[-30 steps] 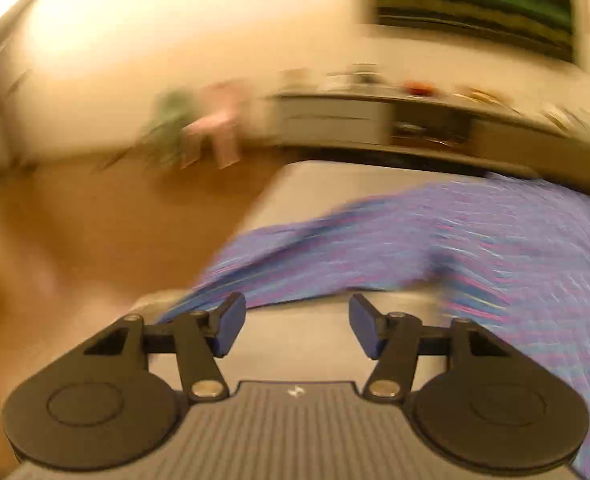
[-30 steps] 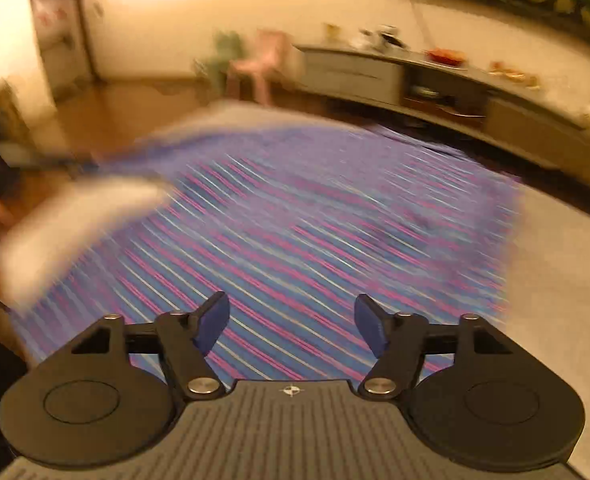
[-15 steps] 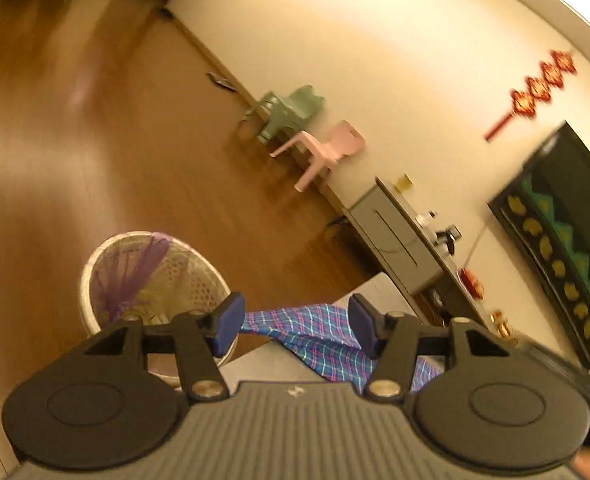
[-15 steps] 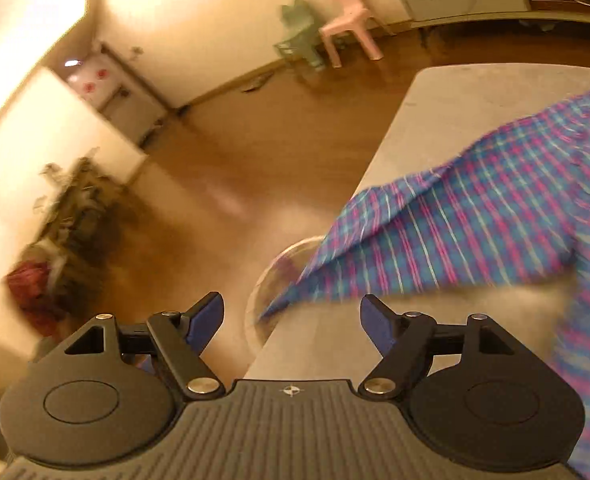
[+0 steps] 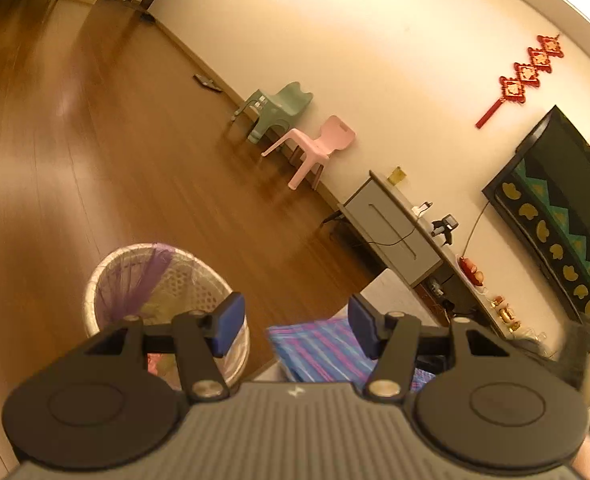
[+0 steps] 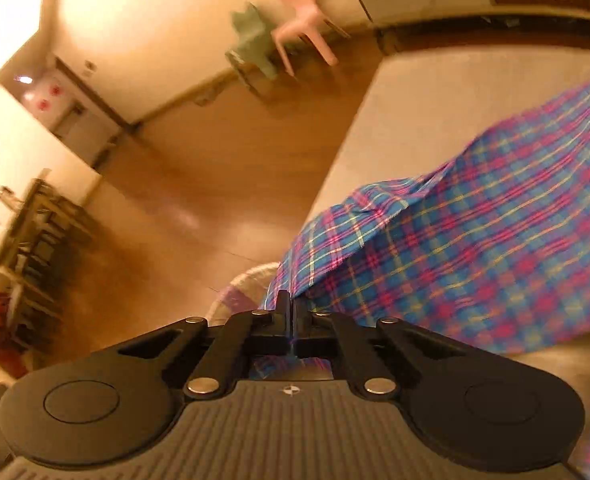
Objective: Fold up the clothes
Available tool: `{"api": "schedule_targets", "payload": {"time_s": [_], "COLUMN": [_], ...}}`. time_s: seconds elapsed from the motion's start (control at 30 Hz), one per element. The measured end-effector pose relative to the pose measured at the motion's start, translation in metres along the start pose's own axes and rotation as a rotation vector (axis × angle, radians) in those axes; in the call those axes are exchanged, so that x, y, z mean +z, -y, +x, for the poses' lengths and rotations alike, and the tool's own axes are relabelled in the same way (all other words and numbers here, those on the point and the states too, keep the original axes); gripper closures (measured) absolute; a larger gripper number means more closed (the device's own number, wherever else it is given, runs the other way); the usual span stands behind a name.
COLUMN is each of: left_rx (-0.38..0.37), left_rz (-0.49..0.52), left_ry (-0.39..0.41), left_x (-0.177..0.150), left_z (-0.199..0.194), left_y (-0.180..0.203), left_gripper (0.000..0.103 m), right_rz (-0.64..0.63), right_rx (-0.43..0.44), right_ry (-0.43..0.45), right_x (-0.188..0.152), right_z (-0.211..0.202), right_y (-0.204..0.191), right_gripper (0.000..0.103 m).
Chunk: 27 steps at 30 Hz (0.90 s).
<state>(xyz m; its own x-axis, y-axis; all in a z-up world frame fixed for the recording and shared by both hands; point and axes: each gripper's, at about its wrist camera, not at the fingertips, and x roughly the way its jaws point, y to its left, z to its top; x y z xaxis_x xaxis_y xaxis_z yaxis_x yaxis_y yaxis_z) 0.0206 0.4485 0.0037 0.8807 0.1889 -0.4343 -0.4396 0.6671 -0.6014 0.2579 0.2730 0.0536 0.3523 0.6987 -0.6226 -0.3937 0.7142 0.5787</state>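
A blue, pink and yellow plaid shirt (image 6: 475, 248) lies spread on a pale grey table (image 6: 423, 112), with one end hanging over the table's left edge. My right gripper (image 6: 291, 308) is shut on the shirt's near edge. In the left wrist view a small part of the shirt (image 5: 319, 348) shows below my left gripper (image 5: 293, 324), which is open and empty, held above the table's corner and tilted toward the room.
A white mesh laundry basket (image 5: 115, 276) stands on the wooden floor beside the table; it also shows in the right wrist view (image 6: 247, 284). A green chair (image 5: 283, 108), a pink chair (image 5: 319, 148) and a low grey cabinet (image 5: 391, 232) line the far wall.
My right gripper has shut on the shirt's edge; half a second ago it was open. My left gripper stays open and has hardly moved since then.
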Motion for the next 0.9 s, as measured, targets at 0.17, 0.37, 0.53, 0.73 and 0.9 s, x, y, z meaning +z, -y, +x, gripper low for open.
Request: {"api": "schedule_targets", "payload": {"time_s": [0.17,0.37,0.53,0.73,0.9], "left_rx": [-0.078,-0.163,-0.214,-0.201,-0.203], "left_rz": [0.086,0.256,0.437,0.558,0.568], "left_ry": [-0.034,-0.107,-0.197,-0.246,-0.256], "left_x": [-0.015,-0.051,-0.101,-0.143,-0.148], "left_z": [-0.006,-0.004,-0.006,-0.001,-0.001], "left_y": [0.029,0.081,0.116,0.139,0.139], "left_gripper": [0.046,0.046,0.046,0.045,0.045], "right_rz": [-0.113,0.142,0.194,-0.118,-0.45], "right_rx": [-0.042,-0.144,-0.153,-0.257,-0.373], "right_ry": [0.088,0.096,0.202,0.204,0.093], "right_x": [0.013,0.018,-0.044,-0.098,-0.121], "right_z": [-0.119,-0.2,-0.215,-0.183,-0.144], "right_y": [0.047,0.166,0.174,0.105,0.075], "right_gripper": [0.103,0.081,0.014,0.005,0.011]}}
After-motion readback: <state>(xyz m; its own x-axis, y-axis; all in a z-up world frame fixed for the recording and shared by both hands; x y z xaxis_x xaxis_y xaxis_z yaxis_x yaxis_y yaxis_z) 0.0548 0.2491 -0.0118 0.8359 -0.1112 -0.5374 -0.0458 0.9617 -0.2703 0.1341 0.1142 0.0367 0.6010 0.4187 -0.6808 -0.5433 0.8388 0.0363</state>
